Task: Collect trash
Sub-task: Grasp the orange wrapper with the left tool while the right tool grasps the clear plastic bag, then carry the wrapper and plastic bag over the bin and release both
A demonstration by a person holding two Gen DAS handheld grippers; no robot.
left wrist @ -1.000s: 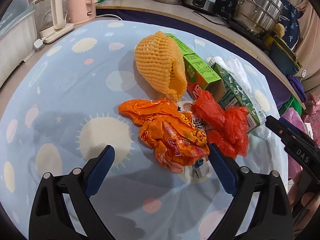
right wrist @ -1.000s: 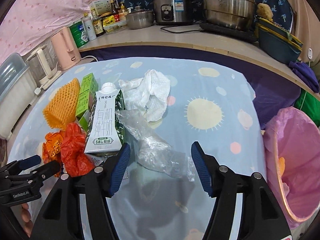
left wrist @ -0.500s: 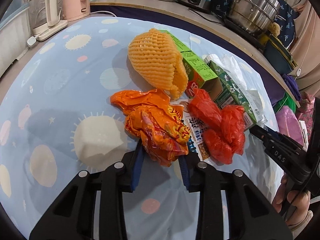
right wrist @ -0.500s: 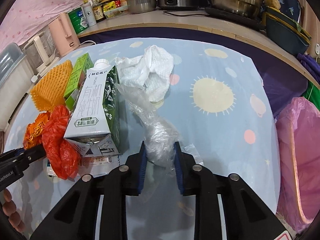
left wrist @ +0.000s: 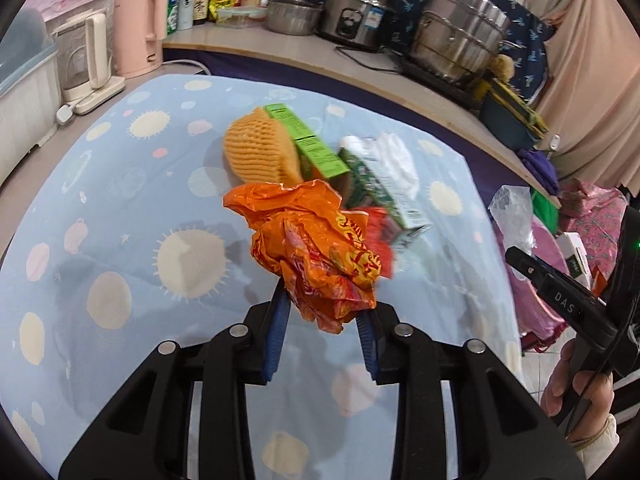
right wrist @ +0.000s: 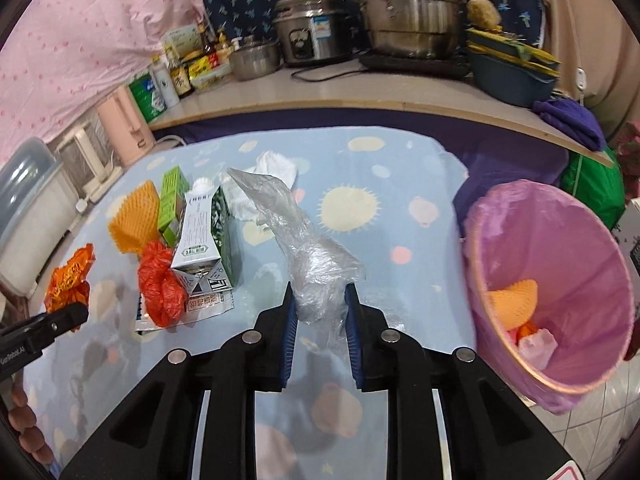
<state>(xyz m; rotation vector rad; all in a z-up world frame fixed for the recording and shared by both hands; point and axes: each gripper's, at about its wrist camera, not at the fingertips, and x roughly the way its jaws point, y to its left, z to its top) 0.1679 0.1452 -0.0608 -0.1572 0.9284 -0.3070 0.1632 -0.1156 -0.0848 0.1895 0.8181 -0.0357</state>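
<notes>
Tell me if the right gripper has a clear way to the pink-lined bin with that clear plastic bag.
Probably yes. The right gripper is shut on the clear plastic bag, and the pink-lined bin stands open-mouthed beside the table, with only bare tablecloth between them.

Sun-print blue tablecloth [right wrist: 400, 168] – milk carton [right wrist: 202, 228], green box [right wrist: 173, 196], orange foam net [right wrist: 134, 216], red bag [right wrist: 160, 280], white tissue [right wrist: 276, 166].

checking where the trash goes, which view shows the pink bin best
The right wrist view. The pink bin shows there with its whole open mouth, its liner and the scraps already inside. In the left wrist view only a pink sliver shows at the right edge, behind the clear bag and the right gripper.
</notes>
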